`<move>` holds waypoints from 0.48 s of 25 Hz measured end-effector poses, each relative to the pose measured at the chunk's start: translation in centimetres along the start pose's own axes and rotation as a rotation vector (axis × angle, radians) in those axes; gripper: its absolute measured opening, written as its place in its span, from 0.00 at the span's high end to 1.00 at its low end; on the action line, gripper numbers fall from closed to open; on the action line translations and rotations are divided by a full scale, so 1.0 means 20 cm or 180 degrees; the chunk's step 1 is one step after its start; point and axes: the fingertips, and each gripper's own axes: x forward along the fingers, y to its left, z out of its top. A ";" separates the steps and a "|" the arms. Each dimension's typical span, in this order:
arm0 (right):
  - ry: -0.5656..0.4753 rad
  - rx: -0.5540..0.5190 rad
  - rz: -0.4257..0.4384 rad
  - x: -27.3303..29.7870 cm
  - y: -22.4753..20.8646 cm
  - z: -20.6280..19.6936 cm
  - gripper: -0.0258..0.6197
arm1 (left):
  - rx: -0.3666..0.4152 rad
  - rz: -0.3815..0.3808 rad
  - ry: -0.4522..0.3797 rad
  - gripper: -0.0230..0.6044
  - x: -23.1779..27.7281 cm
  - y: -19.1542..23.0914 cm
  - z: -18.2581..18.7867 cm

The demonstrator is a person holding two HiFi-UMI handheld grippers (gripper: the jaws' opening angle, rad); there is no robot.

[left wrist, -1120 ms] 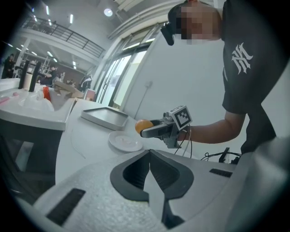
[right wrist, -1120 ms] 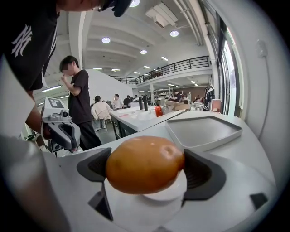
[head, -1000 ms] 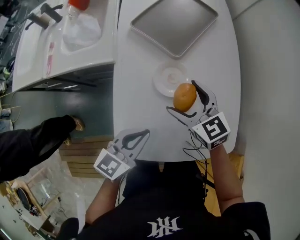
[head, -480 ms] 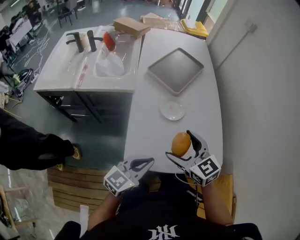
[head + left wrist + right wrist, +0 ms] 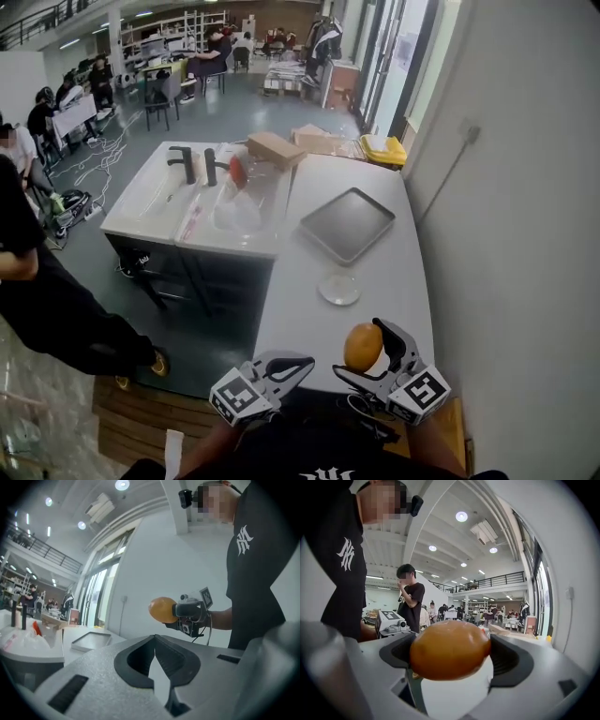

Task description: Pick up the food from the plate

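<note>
The round orange food (image 5: 363, 346) is clamped between the jaws of the right gripper (image 5: 362, 350), up off the white desk (image 5: 398, 267) near its front edge, apart from the small plate (image 5: 338, 289), while the left gripper (image 5: 302, 362) is closed and empty.

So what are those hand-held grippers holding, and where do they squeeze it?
The right hand-held gripper holds the round orange food, pinched across its middle between both jaws. The left hand-held gripper is shut and empty.
</note>
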 end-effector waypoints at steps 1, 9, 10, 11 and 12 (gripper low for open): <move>-0.0086 -0.0018 0.0016 -0.03 0.01 0.05 0.18 | 0.0074 -0.0017 -0.0006 0.96 0.01 -0.03 0.04; -0.0366 0.0279 0.0277 -0.32 0.00 0.08 0.18 | 0.0226 -0.0167 0.0088 0.96 0.16 -0.29 0.16; -0.0371 0.0278 0.0315 -0.35 0.00 0.06 0.18 | 0.0257 -0.0180 0.0110 0.96 0.19 -0.32 0.17; -0.0386 0.0277 0.0344 -0.37 -0.01 0.06 0.18 | 0.0285 -0.0185 0.0113 0.96 0.20 -0.35 0.18; -0.0410 0.0275 0.0380 -0.39 -0.02 0.05 0.18 | 0.0303 -0.0175 0.0108 0.96 0.22 -0.37 0.19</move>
